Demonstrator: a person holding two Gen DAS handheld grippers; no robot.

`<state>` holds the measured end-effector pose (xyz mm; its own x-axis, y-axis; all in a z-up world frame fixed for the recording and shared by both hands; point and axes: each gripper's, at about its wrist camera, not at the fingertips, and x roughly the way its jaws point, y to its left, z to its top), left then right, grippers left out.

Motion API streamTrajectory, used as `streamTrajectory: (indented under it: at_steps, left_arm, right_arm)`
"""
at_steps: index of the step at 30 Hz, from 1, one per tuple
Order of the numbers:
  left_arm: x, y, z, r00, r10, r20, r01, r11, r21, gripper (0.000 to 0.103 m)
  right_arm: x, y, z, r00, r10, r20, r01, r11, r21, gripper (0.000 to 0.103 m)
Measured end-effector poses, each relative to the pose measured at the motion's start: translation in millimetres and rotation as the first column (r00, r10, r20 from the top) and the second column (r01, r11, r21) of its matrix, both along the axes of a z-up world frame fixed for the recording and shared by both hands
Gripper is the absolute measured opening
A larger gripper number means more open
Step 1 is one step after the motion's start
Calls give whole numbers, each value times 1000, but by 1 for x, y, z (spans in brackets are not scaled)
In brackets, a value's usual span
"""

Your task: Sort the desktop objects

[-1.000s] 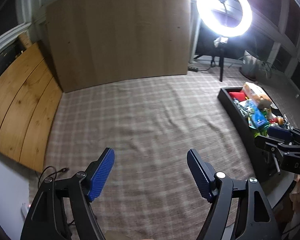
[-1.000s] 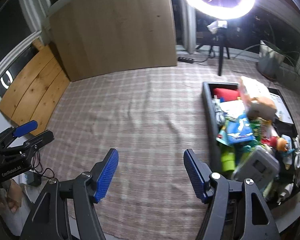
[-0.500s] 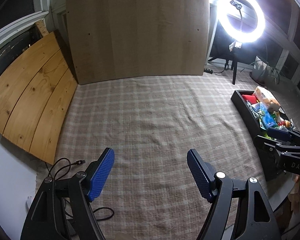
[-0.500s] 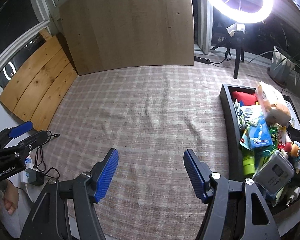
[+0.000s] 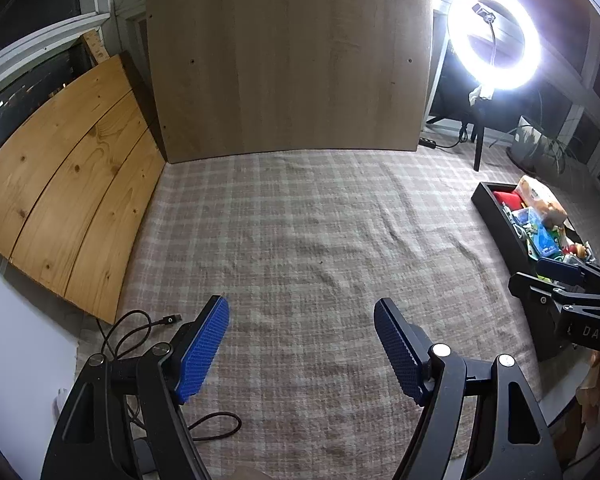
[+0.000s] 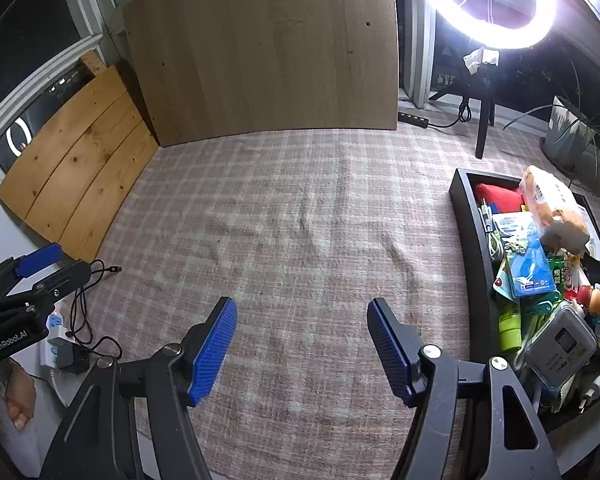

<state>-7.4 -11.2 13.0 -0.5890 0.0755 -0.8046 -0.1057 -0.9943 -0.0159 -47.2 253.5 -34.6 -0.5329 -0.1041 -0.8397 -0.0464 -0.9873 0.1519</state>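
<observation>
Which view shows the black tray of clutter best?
The right wrist view: the black tray sits close, its whole pile of items readable. In the left wrist view the tray is small at the right edge, its near end hidden behind the right gripper.

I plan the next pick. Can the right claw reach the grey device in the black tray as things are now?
Probably yes. The right claw is open and empty, and the grey device lies on top of the pile at the near end of the black tray, nothing covering it.
</observation>
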Motion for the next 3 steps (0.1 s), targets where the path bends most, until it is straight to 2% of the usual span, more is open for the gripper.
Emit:
streamTrajectory:
  at_steps: [3]
  left_arm:
    - [-1,0,-2,1000,4,7,-4,1000,2,78]
  right_arm:
    - [-1,-1,-2,1000,0,4,0,1000,1,64]
